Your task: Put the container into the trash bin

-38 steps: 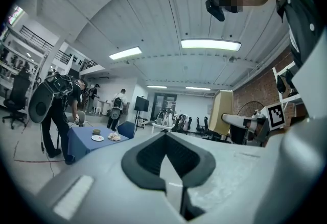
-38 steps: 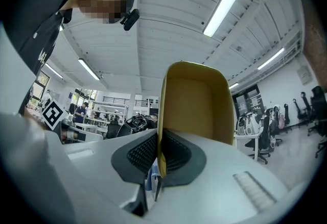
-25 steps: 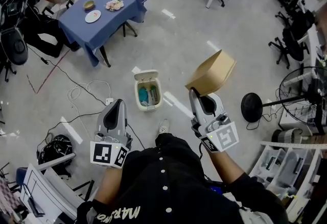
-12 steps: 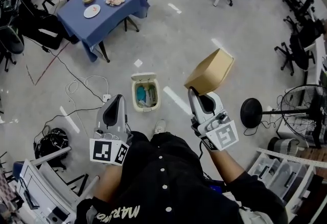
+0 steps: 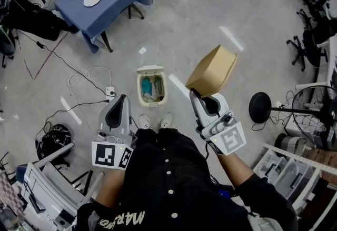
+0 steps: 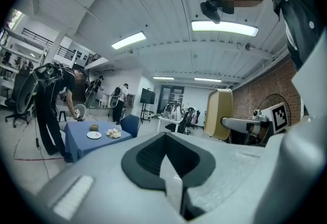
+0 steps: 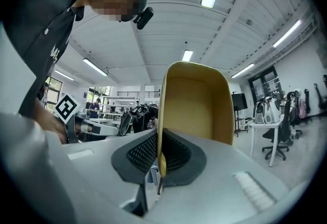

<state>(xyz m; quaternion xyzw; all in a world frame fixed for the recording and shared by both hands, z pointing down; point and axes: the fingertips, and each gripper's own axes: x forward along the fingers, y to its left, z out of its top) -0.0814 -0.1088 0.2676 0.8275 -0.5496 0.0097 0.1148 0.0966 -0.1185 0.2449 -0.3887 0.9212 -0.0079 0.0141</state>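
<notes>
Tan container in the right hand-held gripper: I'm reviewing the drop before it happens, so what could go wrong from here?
1. The right hand-held gripper pinches only one thin wall of the tan paper container, so it may slip or swing.
2. The small white trash bin already holds rubbish, and the container hangs to its right and looks about as wide as the opening; it could catch on the rim or miss.

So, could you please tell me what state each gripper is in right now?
Left gripper: closed, holding nothing.
Right gripper: closed on the wall of the container.
</notes>
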